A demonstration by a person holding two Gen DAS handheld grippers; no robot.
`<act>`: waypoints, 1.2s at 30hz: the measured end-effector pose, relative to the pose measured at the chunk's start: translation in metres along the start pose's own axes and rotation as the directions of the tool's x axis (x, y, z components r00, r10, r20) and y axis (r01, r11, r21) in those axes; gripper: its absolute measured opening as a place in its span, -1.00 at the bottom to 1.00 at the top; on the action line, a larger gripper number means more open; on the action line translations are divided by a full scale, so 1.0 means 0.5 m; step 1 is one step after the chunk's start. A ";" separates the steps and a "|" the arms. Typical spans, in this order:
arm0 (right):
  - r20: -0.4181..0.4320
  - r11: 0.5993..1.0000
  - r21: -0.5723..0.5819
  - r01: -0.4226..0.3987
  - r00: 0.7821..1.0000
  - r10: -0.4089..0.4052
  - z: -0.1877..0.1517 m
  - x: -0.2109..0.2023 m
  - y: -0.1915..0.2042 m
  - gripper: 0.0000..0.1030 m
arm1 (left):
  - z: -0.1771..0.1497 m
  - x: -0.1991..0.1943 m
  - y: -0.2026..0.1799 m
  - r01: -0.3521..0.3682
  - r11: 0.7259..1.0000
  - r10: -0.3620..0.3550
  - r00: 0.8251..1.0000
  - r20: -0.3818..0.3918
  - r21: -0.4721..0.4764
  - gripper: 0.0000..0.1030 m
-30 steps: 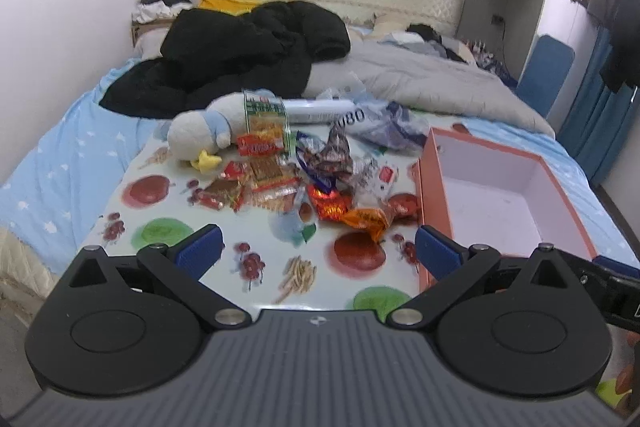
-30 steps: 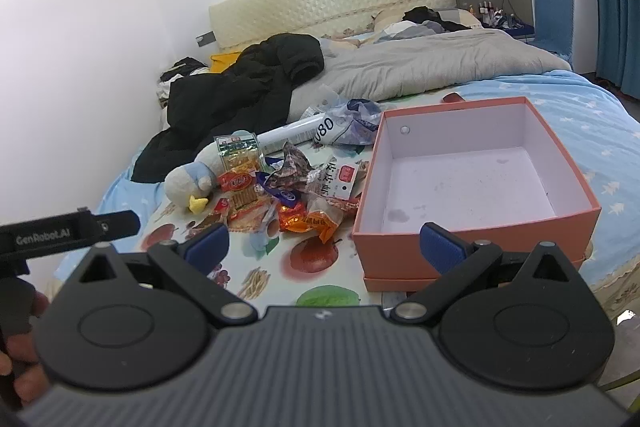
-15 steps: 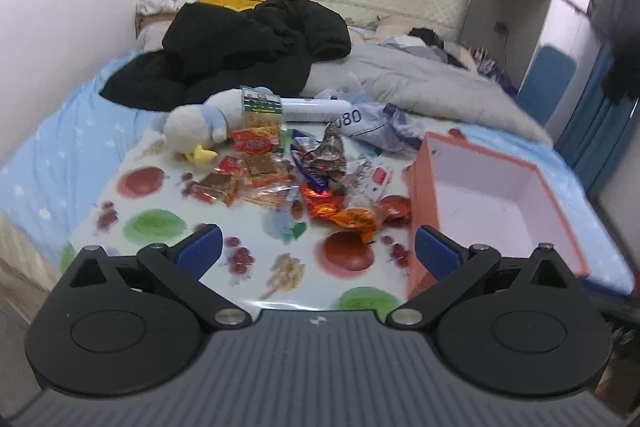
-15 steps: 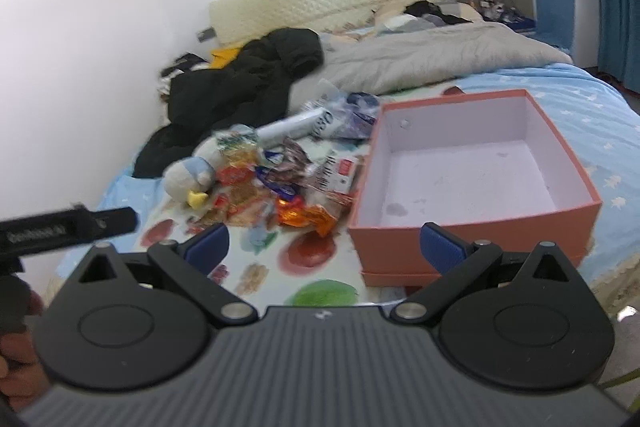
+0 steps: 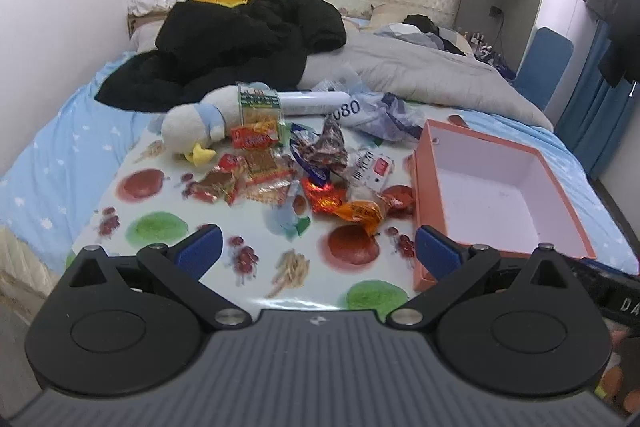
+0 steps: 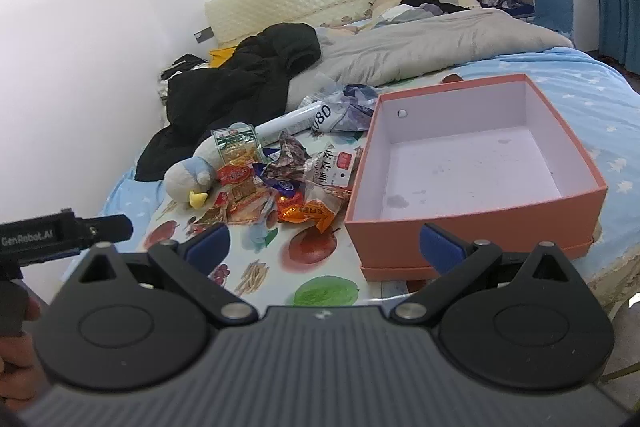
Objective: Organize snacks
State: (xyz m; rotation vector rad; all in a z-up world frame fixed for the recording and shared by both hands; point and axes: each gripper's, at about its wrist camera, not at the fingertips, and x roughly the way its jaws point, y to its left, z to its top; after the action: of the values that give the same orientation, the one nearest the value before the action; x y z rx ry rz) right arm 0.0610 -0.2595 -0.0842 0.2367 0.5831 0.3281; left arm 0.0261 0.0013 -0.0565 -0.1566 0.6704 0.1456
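Both my left gripper (image 5: 316, 251) and right gripper (image 6: 324, 243) hang wide, holding nothing, near the snack pile (image 5: 296, 171), orange box (image 6: 476, 231) to its right.

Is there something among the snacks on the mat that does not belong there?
Yes. A plush duck toy lies at the far left of the snack pile, touching the packets. It is no snack. The orange box holds nothing yet.
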 end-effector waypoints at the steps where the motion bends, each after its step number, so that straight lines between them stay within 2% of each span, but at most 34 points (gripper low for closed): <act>1: 0.004 1.000 0.002 -0.001 1.000 0.001 0.003 0.001 -0.001 1.00 | 0.003 0.003 0.002 -0.002 1.000 0.002 1.000 -0.002 0.003 1.00; 5: 0.011 1.000 0.009 -0.019 1.000 0.019 0.013 0.014 0.000 0.99 | 0.006 0.015 0.008 -0.002 1.000 0.001 1.000 -0.008 -0.021 1.00; 9: -0.012 1.000 0.005 -0.021 1.000 0.021 0.012 0.037 0.002 0.99 | 0.003 0.040 0.003 0.012 1.000 -0.012 1.000 -0.025 0.001 0.99; 11: -0.017 1.000 -0.005 -0.017 1.000 0.017 0.009 0.051 0.001 0.92 | 0.007 0.053 0.009 0.031 0.999 -0.031 0.999 -0.040 -0.015 0.99; 13: -0.027 1.000 -0.011 0.002 1.000 -0.002 0.007 0.068 0.001 0.86 | 0.011 0.064 0.014 0.010 1.000 -0.010 0.999 -0.042 -0.008 0.99; 19: -0.023 1.000 -0.005 0.002 1.000 -0.002 0.017 0.105 -0.006 0.86 | 0.027 0.101 0.050 -0.005 1.000 0.004 0.999 -0.042 -0.025 0.99; 23: -0.033 0.999 -0.051 -0.009 0.999 0.008 0.022 0.133 0.009 0.86 | 0.027 0.131 0.065 -0.009 1.000 0.009 0.999 -0.054 -0.004 0.99; 29: -0.048 0.994 -0.096 -0.052 0.998 0.047 0.024 0.162 0.029 0.86 | 0.025 0.161 0.084 -0.074 0.997 0.075 0.994 -0.074 0.006 0.99; 36: -0.061 0.988 -0.131 -0.078 0.996 0.070 0.043 0.196 0.067 0.86 | 0.034 0.198 0.115 -0.068 0.998 0.067 0.993 -0.097 -0.008 1.00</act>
State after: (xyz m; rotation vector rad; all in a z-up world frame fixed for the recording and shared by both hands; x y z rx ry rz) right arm 0.1424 -0.1951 -0.1052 0.1209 0.6059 0.4451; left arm 0.1022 0.0693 -0.1112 -0.1525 0.7717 0.2079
